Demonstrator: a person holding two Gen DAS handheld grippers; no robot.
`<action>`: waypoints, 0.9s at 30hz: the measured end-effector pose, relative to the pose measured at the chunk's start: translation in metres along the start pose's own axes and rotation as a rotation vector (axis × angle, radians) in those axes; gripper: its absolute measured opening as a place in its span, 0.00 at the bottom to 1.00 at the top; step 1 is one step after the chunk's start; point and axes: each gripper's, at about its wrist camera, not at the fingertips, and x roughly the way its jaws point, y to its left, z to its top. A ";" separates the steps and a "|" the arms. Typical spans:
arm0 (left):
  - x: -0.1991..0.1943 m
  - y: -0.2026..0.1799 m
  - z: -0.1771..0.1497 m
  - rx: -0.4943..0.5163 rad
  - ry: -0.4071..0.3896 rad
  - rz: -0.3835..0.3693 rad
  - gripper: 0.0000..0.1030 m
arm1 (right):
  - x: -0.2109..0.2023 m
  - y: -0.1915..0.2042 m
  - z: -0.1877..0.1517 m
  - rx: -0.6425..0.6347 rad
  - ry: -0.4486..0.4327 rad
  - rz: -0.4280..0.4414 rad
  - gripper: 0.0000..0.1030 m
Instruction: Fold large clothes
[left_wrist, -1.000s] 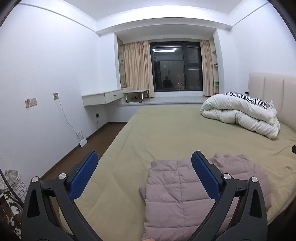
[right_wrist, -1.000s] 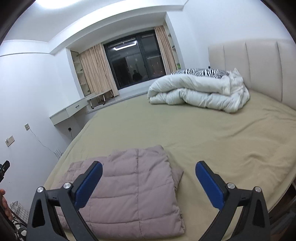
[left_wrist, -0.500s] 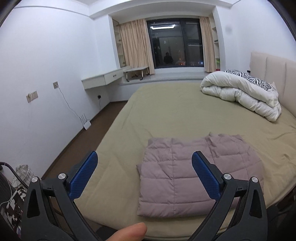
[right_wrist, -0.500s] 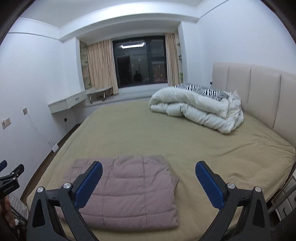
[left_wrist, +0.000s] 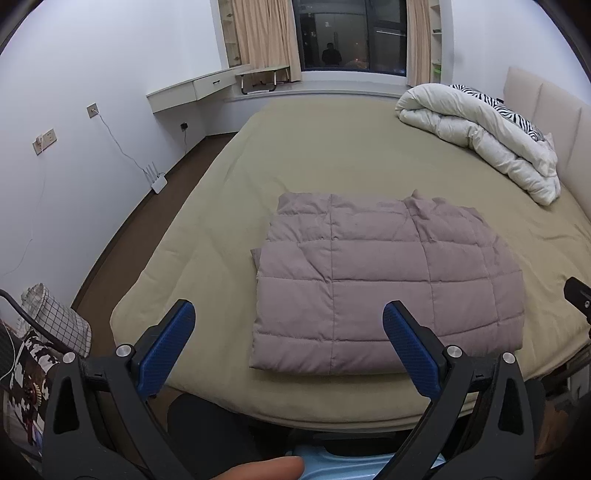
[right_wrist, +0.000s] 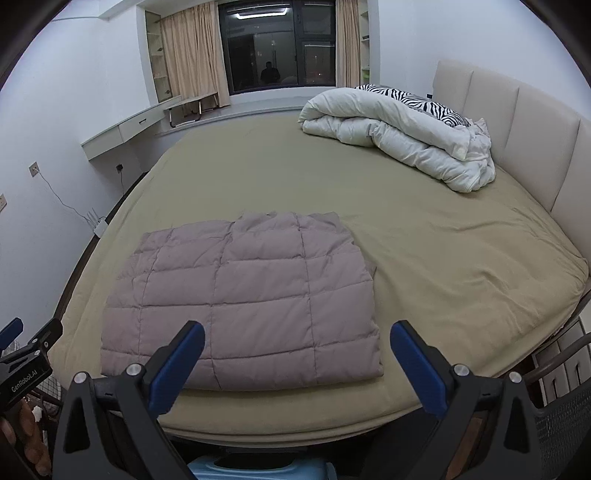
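A mauve quilted down garment (left_wrist: 380, 280) lies folded into a flat rectangle near the front edge of the olive-sheeted bed (left_wrist: 332, 155); it also shows in the right wrist view (right_wrist: 243, 299). My left gripper (left_wrist: 288, 332) is open and empty, held above and in front of the garment's near edge. My right gripper (right_wrist: 297, 349) is open and empty, also above the garment's near edge, apart from the cloth. The left gripper's body (right_wrist: 26, 354) shows at the left edge of the right wrist view.
A rolled white duvet (right_wrist: 399, 136) with a zebra pillow (right_wrist: 413, 99) lies by the padded headboard (right_wrist: 517, 125). A wall desk (left_wrist: 195, 88) and a router (left_wrist: 157, 181) stand on the left. A checkered basket (left_wrist: 55, 321) sits by the bed's foot; a wire basket (right_wrist: 565, 424) at right.
Both grippers have pulled back and risen away from the bed, tilting down. The whole folded garment and the bed's front edge now show. Both stay open.
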 end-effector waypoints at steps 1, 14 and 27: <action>0.002 0.000 -0.001 0.002 0.004 -0.003 1.00 | -0.001 0.003 -0.001 -0.009 0.000 -0.002 1.00; 0.000 0.002 -0.004 0.014 0.024 -0.001 1.00 | 0.000 0.010 -0.004 -0.034 0.017 -0.021 1.00; 0.007 0.002 -0.007 0.016 0.029 0.000 1.00 | -0.001 0.015 -0.007 -0.048 0.027 -0.023 1.00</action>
